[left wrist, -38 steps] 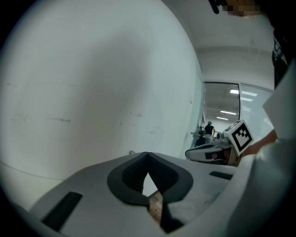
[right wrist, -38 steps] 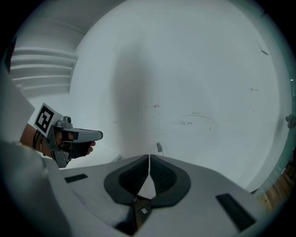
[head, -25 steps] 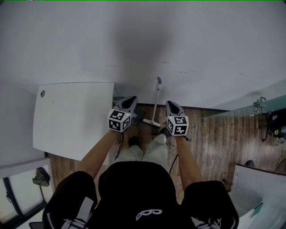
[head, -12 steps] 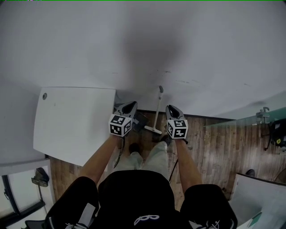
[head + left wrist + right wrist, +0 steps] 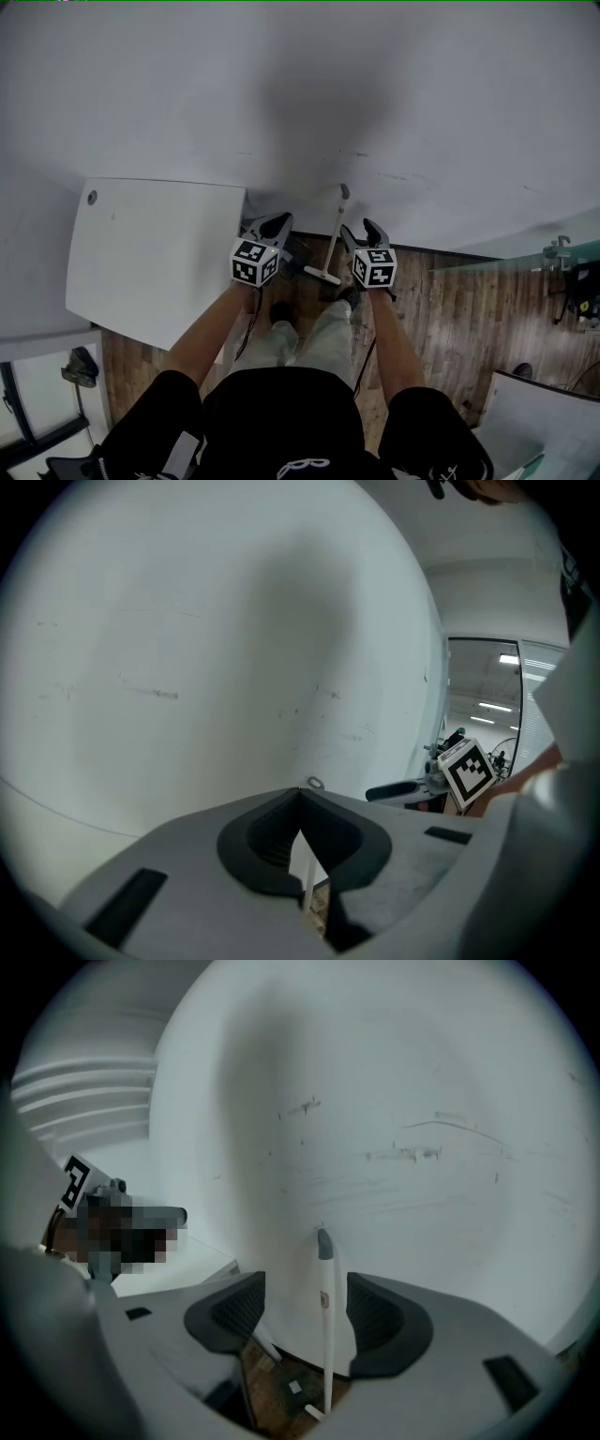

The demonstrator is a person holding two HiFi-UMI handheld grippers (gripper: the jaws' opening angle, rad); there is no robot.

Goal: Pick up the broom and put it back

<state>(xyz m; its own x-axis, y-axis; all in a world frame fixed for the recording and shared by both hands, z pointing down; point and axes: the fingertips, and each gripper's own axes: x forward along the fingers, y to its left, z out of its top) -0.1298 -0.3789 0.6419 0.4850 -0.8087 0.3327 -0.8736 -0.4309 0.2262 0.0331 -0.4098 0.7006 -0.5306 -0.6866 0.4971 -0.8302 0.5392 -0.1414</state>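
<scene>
The broom [image 5: 334,234] leans upright against the white wall, a thin white handle with a grey cap, its head on the wood floor. In the right gripper view the handle [image 5: 326,1321] shows in the gap between the jaws, and neither pad touches it. My right gripper [image 5: 360,229] [image 5: 305,1299] is just right of the handle, and its jaws are opening. My left gripper [image 5: 280,219] [image 5: 300,795] is shut with nothing in it, left of the broom, pointing at the wall.
A white table [image 5: 150,253] stands at the left against the wall [image 5: 375,94]. A glass panel [image 5: 511,246] and dark gear are at the right over the wood floor [image 5: 450,309]. The person's legs and feet are below the grippers.
The right gripper's jaws have gone from shut to open beside the broom handle. Both hands have come down slightly. The broom still leans on the wall.
</scene>
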